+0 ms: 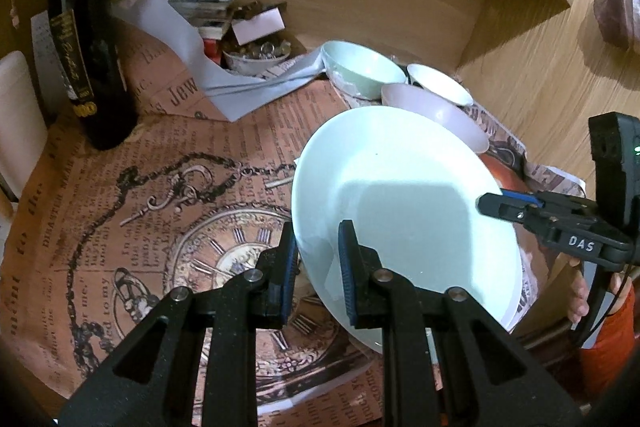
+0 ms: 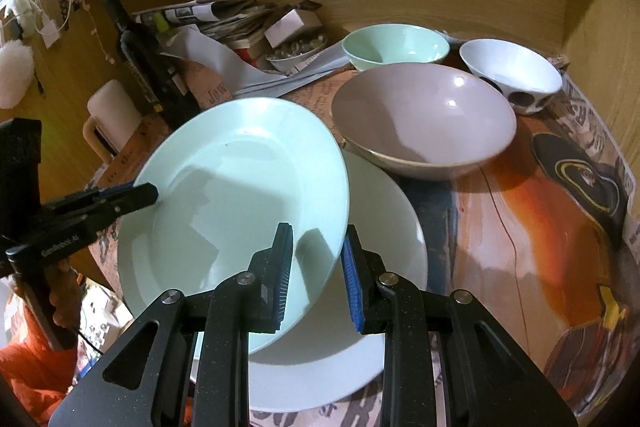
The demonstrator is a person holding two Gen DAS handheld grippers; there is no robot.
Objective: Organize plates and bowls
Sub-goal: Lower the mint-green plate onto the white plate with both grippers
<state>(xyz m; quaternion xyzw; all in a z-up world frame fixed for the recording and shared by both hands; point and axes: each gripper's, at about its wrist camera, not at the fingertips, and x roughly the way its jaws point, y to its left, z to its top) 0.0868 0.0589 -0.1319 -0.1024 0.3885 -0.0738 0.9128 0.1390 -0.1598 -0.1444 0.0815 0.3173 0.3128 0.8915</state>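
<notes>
I have the green plate [image 2: 240, 179] pinched at two opposite rims: my left hand-held gripper [image 1: 318, 267] clamps one edge, my right hand-held gripper [image 2: 318, 275] the other. The plate hangs tilted over a white plate [image 2: 384, 227] on the bench [image 1: 120, 211], its lower edge just beside it. Ahead, the pink bowl [image 2: 424, 119], green bowl [image 2: 396, 47] and white bowl [image 2: 512, 71] crowd the back wall; open room lies left, toward the bottle [image 1: 88, 67].

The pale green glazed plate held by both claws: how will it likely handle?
The pale green glazed plate looks rigid, probably ceramic, so likely breakable. Its glossy rim may slip between the pads. Clamped only at opposite edges, it hangs tilted over the white plate.
</notes>
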